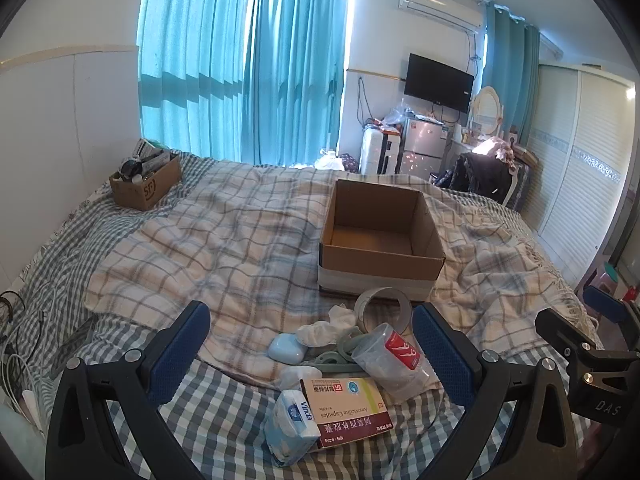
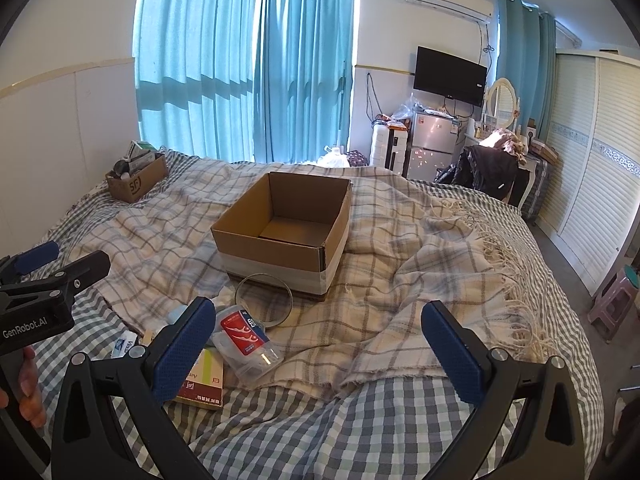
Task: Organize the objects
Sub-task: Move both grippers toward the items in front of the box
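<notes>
Found the left gripper (image 1: 310, 312) spread to full width and holding nothing, poised low over the near end of the bed (image 1: 120, 360), directly above a heap of loose things. Found the right gripper (image 2: 318, 307) likewise wide apart and empty, set further right over bare plaid blanket (image 2: 400, 280), with only its left finger overlapping the heap's edge. Counted in the heap, between the left gripper's fingers: a medicine box (image 1: 348, 408) nearest, a tissue pack (image 1: 292, 424) touching its left side, a clear cup (image 1: 388, 360) with a red label lying on its side toward the right finger, a pale blue case (image 1: 286, 348), a crumpled white cloth (image 1: 328, 326), a greenish strap (image 1: 332, 358) partly under the cup, and a tape roll (image 1: 384, 304) farthest out, just beside the cardboard box (image 1: 380, 256). Placed the cardboard box, open-topped and empty, straight beyond the heap in the left view, ahead and leftward in the right view. Judged the left gripper the nearer tool for nearly everything, the cup alone lying within reach of either. Noted the cup's long axis running diagonally and the medicine box's running roughly across the left gripper's opening, so reckoned on a turn of the wrist to close across a short side. Reckoned the carry short and straight ahead, over the tape roll and the box's near wall. Left aside a smaller carton (image 1: 146, 188), already filled, well apart at the far left corner.
</notes>
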